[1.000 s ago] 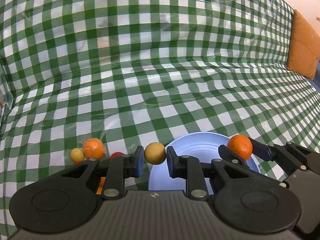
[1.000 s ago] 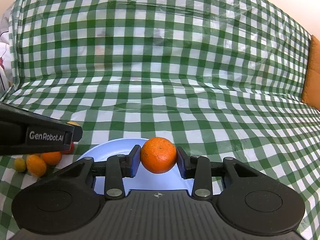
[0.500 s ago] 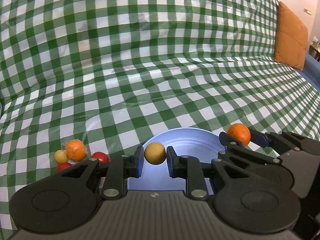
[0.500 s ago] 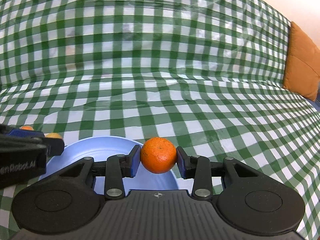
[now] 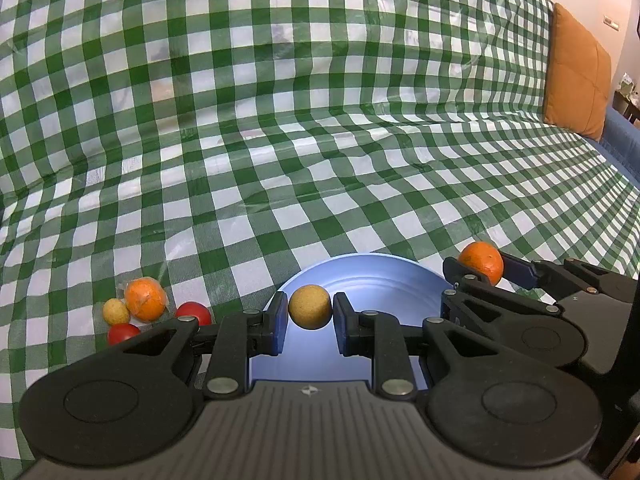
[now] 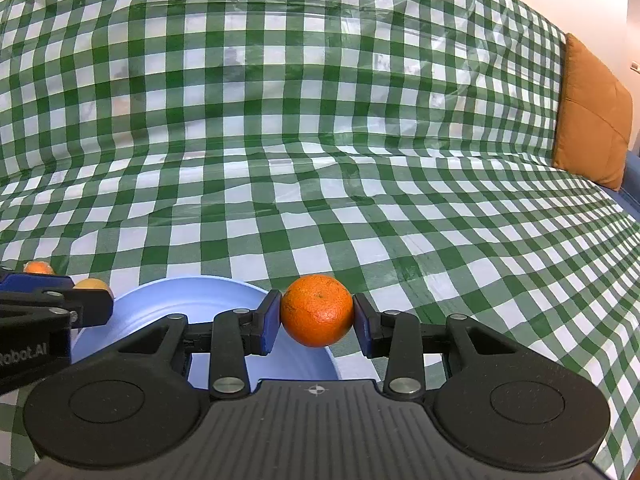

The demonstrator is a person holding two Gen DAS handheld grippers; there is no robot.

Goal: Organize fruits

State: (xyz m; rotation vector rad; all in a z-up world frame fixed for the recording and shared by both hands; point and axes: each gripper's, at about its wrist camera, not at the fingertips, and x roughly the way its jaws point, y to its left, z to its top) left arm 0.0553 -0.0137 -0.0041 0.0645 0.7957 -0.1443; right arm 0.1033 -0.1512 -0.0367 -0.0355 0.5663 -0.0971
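A green-and-white checked cloth covered the whole surface and rose up at the far side, with an orange cushion standing at the far right edge. Near the cameras a light blue plate lay on the cloth. The left hand-held gripper hung over the plate's near left part, its pads clamped on a small yellowish round fruit. To its right, the right hand-held gripper was clamped on an orange, which sat above the plate's right rim in the right wrist view. On the cloth to the left of the plate lay a small cluster of fruit close together: a wrapped orange, two red fruits just near of it, and a small yellow fruit at the left, touching or almost touching the wrapped orange.
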